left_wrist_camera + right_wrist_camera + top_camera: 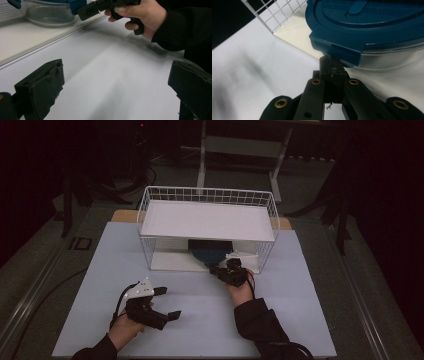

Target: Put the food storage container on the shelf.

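The right gripper point(333, 68) is clenched, jaws pressed together with nothing between, tips just under the latch tab of the container point(372, 32) at its 12 o'clock. The container, clear glass with a smooth blue plastic lid, sits on the lower shelf of the white wire rack point(150, 215). The left gripper point(167, 302) hangs released at the rack's 7 o'clock, above the matte table point(300, 320).

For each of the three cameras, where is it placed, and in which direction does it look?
High view: above the person's side, facing forward and down on the white table and wire rack; both forearms show.
Left gripper view: on the left hand-held gripper, along its open jaws; the person's right hand shows.
Right gripper view: on the right hand-held gripper, jaws shut under the container's blue lid.
All share the container.
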A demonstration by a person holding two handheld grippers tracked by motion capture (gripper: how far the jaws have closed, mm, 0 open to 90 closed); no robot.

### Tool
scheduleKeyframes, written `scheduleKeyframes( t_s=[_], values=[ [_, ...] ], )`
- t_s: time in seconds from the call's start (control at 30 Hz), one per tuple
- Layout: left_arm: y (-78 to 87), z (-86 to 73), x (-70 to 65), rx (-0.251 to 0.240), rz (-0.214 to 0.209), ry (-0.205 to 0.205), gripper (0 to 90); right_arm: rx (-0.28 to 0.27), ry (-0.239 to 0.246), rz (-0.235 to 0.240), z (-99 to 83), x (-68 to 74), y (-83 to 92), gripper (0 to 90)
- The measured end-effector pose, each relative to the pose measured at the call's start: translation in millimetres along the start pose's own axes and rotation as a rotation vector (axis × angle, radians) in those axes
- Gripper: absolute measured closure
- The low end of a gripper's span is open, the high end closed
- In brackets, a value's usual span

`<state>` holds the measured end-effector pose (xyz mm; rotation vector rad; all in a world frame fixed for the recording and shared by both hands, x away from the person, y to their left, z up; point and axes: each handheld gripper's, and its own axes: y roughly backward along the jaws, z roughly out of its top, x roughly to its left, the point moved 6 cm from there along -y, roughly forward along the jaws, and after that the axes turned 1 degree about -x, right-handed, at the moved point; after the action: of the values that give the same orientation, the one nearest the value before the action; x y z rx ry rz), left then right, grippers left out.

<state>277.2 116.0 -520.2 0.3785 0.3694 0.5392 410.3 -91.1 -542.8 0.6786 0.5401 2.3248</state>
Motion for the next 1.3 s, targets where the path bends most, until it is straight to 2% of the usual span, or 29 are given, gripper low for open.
scheduleKeyframes(
  t_s=[0.1, 0.13, 0.2, 0.3, 0.37, 0.53, 0.57, 0.7, 0.8, 0.87, 0.93, 0.97, 1.0, 1.03, 1.13, 1.3],
  values=[
    [0.2, 0.0, -0.2, 0.001, -0.002, 0.002, 0.8, -0.009, -0.008, -0.008, 1.4, -2.4, -0.2, 89.8],
    [0.5, -0.6, 0.0, 0.003, -0.002, 0.001, 0.8, -0.011, -0.013, 0.008, 1.2, -3.5, -0.5, 89.9],
    [0.4, -0.6, 0.0, 0.004, -0.003, 0.003, 0.8, -0.008, -0.001, 0.007, 1.5, -2.5, -1.2, 89.8],
    [0.4, -0.6, -0.5, 0.004, -0.004, 0.001, 0.8, -0.009, -0.012, 0.012, 1.9, -1.7, -2.4, 89.8],
    [-0.2, -1.0, -0.7, 0.004, -0.003, 0.002, 0.8, -0.002, 0.009, 0.009, 2.6, 0.9, -5.2, 89.8],
    [-0.2, -1.5, -0.4, 0.005, -0.004, 0.002, 0.8, -0.003, 0.014, 0.010, 2.6, 4.4, -9.4, 89.7],
    [0.1, -1.5, -0.6, 0.004, -0.005, 0.000, 0.8, -0.006, 0.004, 0.024, 2.3, 5.4, -8.6, 89.2],
    [0.6, -1.2, -0.8, 0.003, -0.003, -0.003, 0.8, -0.010, 0.024, 0.033, 0.2, 9.4, -1.8, 83.6],
    [0.7, -0.8, -1.8, 0.002, -0.004, -0.005, 0.8, -0.016, 0.047, 0.041, -5.8, 16.0, 10.6, 65.3],
    [0.8, -0.3, -3.1, 0.000, -0.007, -0.012, 0.8, -0.017, 0.052, 0.034, -9.6, 18.1, 17.3, 49.6],
    [0.8, -0.3, -3.1, 0.000, -0.007, -0.012, 0.8, -0.028, 0.050, 0.040, -11.5, 19.6, 21.0, 49.6],
    [0.2, -0.2, -3.9, 0.005, -0.004, -0.020, 0.8, -0.028, 0.050, 0.040, -11.5, 19.6, 21.0, 43.2],
    [-0.1, -0.2, -4.2, 0.003, -0.006, -0.021, 0.8, -0.046, 0.050, 0.049, -15.3, 22.5, 28.1, 28.8],
    [-1.2, -0.2, -4.7, 0.004, -0.009, -0.020, 0.8, -0.061, 0.054, 0.068, -19.6, 24.8, 34.3, 19.4],
    [-1.3, -0.4, -5.6, 0.006, -0.008, -0.026, 0.8, -0.063, 0.033, 0.093, -25.6, 27.1, 42.5, 15.8],
    [-0.1, 0.2, -6.9, -0.001, -0.008, -0.031, 0.8, -0.053, 0.062, 0.086, -36.4, 29.8, 53.4, 15.8]
  ],
)
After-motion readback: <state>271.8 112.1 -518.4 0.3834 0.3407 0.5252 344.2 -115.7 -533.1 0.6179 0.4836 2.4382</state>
